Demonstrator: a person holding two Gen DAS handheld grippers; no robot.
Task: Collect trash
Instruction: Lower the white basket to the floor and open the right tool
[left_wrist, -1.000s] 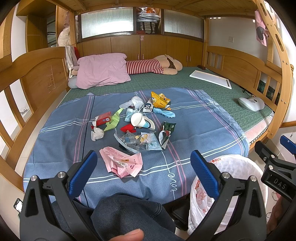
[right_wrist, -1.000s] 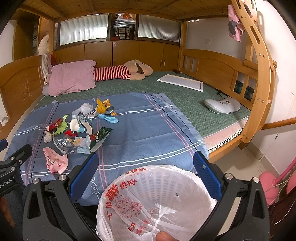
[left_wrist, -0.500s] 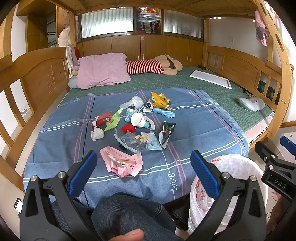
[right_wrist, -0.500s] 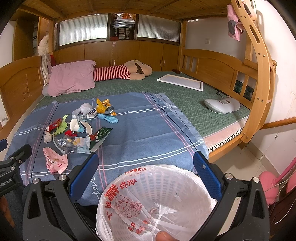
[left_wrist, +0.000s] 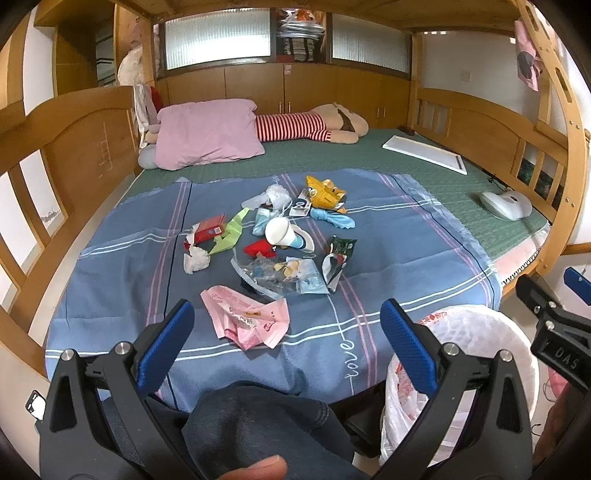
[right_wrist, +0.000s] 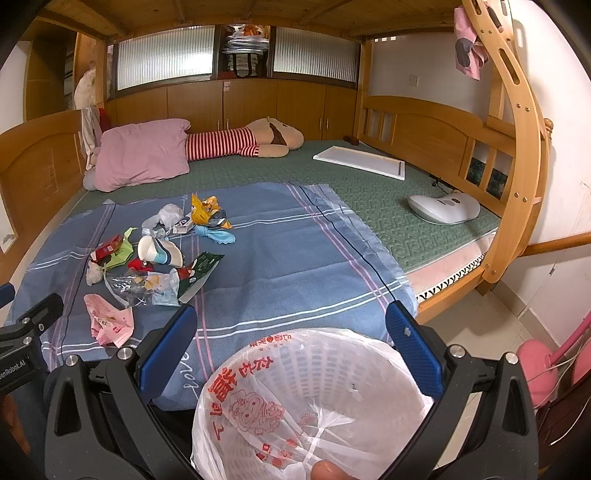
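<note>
A pile of trash lies on the blue blanket (left_wrist: 388, 236): a pink wrapper (left_wrist: 245, 319) nearest me, a white paper cup (left_wrist: 282, 233), a clear plastic bag (left_wrist: 277, 275), a red box (left_wrist: 208, 229) and a yellow wrapper (left_wrist: 325, 192). The pile also shows in the right wrist view (right_wrist: 155, 254). My left gripper (left_wrist: 286, 341) is open and empty, hanging over the blanket's near edge. My right gripper (right_wrist: 291, 345) is open and empty above a white basket lined with a plastic bag (right_wrist: 317, 398), which stands on the floor beside the bed.
A pink pillow (left_wrist: 207, 134) and a striped plush toy (left_wrist: 310, 123) lie at the far end. A white board (left_wrist: 424, 153) and a white device (left_wrist: 506, 205) lie on the green mat at right. Wooden bed rails stand on both sides. My knee (left_wrist: 255, 424) is below.
</note>
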